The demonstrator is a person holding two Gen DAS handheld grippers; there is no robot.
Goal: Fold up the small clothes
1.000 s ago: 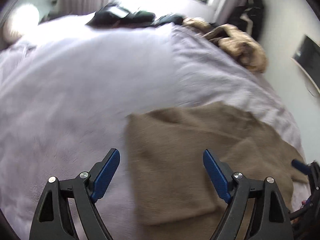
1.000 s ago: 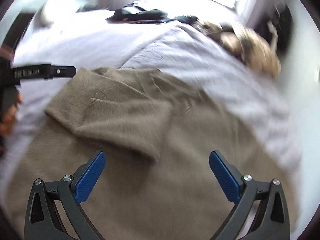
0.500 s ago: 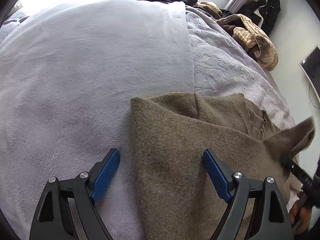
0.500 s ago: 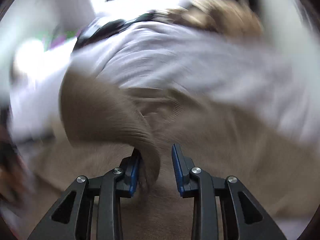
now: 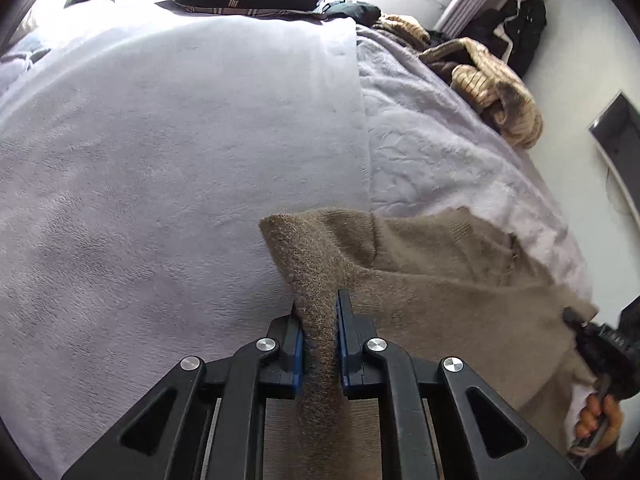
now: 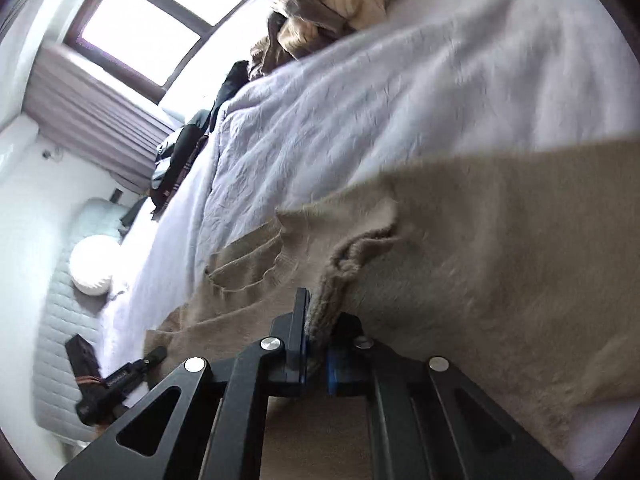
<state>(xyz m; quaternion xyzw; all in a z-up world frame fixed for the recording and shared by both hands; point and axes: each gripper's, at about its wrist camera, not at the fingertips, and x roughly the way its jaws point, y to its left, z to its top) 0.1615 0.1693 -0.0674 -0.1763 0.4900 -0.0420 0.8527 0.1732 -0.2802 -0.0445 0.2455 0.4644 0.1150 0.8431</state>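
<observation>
A bed (image 5: 168,152) with a pale lilac blanket fills both views, with a window at the upper left of the right wrist view and piles of other clothes (image 5: 492,80) along the far edge. The left gripper (image 5: 320,336) has just been closing, and its blue pads now pinch a raised edge of the brown sweater (image 5: 440,292) at the bottom centre of its frame. The right gripper (image 6: 316,332) has come fully together on a ribbed fold of the same sweater, also at the bottom centre of its own frame. From the grippers outward, the sweater lies on the blanket, spreading to the lower right in both views. The risk I see is a thin grip: each gripper holds only a small bunch of soft knit, so the cloth may slip out when lifted. Also, if one gripper catches only a single layer, the fold may come out crooked.
</observation>
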